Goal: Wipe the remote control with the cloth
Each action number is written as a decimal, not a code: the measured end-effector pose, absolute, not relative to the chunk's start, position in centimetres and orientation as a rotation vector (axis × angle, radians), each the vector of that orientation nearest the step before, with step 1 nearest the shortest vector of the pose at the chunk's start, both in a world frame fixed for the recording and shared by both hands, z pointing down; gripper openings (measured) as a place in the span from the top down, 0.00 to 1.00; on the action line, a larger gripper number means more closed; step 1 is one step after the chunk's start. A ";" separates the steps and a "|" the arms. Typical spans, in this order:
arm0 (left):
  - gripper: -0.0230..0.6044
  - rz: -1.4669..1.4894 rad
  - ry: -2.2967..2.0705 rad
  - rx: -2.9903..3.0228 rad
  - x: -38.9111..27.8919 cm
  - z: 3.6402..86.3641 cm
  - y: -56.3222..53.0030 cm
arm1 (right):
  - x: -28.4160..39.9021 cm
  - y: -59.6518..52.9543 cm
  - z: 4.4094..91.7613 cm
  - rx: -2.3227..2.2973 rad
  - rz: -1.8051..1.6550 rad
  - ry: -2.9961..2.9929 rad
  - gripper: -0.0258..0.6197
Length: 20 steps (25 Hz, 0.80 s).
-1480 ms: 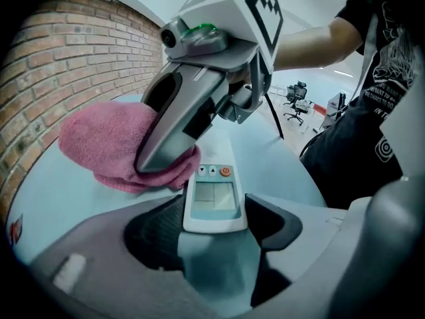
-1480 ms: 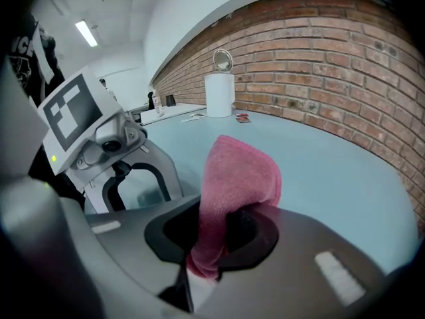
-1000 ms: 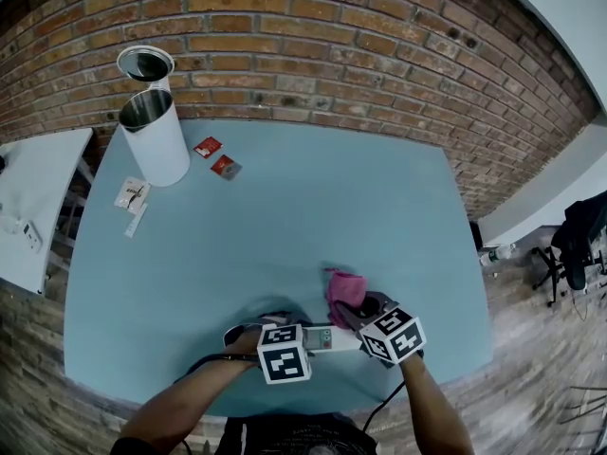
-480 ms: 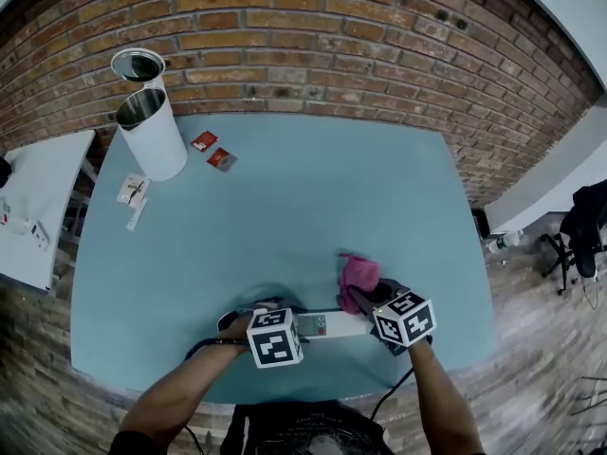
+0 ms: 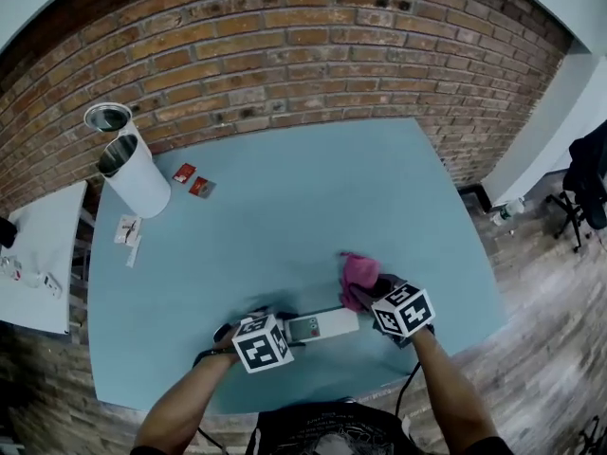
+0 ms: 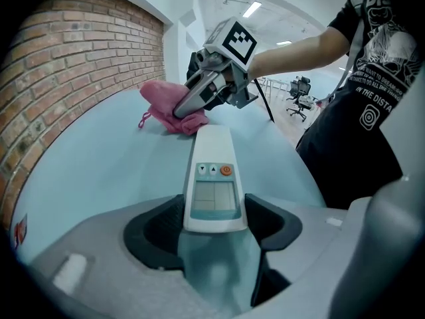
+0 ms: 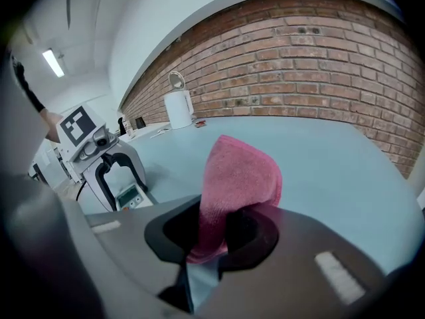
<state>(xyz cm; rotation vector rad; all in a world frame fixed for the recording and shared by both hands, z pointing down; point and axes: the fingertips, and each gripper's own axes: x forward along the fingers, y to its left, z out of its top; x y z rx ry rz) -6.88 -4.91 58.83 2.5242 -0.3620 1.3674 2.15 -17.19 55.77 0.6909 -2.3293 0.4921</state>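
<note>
A white remote control (image 5: 322, 325) with a small screen and an orange button lies on the blue table (image 5: 285, 216) near its front edge. My left gripper (image 5: 287, 330) is shut on its near end; in the left gripper view the remote control (image 6: 211, 178) sits between both pads of the left gripper (image 6: 212, 221). My right gripper (image 5: 372, 297) is shut on a pink cloth (image 5: 358, 273), and the cloth (image 6: 169, 106) rests at the remote's far tip. In the right gripper view the cloth (image 7: 234, 178) rises out of the right gripper (image 7: 216, 234).
Two white cylindrical cans (image 5: 133, 173) stand at the table's far left, with red packets (image 5: 193, 179) and paper slips (image 5: 128, 230) beside them. A brick wall (image 5: 303, 55) runs behind. A white side table (image 5: 33, 273) stands left, and a chair (image 5: 588, 178) stands at the right.
My right gripper has carried the pink cloth to the right along the remote, from over its body to its far tip. The left gripper has kept its hold in place.
</note>
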 end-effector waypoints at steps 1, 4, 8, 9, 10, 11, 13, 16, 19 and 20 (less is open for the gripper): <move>0.51 1.370 -0.362 2.522 -6.9 58.8 -4.9 | 2.4 -17.3 55.7 0.701 0.496 -2.331 0.86; 0.52 1.377 -0.362 2.516 -6.9 58.7 -4.9 | 3.6 -17.5 55.2 0.761 0.517 -2.339 0.86; 0.52 1.414 -0.384 2.474 -6.9 58.7 -5.0 | 5.7 -16.9 54.4 0.888 0.587 -2.373 0.86; 0.52 1.418 -0.396 2.453 -6.9 58.8 -5.0 | 6.3 -16.6 54.3 0.922 0.607 -2.381 0.86; 0.52 1.413 -0.406 2.428 -6.9 58.9 -4.9 | 6.8 -16.2 54.2 0.957 0.628 -2.389 0.86; 0.52 1.399 -0.414 2.399 -6.9 58.8 -4.8 | 7.4 -15.8 54.0 0.994 0.651 -2.396 0.86; 0.52 1.355 -0.425 2.336 -6.8 58.5 -4.5 | 8.4 -15.0 53.7 1.070 0.700 -2.410 0.86; 0.52 1.259 -0.440 2.245 -6.6 58.0 -4.0 | 9.6 -13.8 53.3 1.162 0.773 -2.430 0.86; 0.52 1.121 -0.435 2.149 -6.2 57.6 -3.5 | 10.0 -12.7 53.1 1.216 0.832 -2.449 0.86; 0.52 1.065 -0.429 2.120 -6.0 57.5 -3.3 | 10.0 -12.3 53.0 1.225 0.846 -2.455 0.86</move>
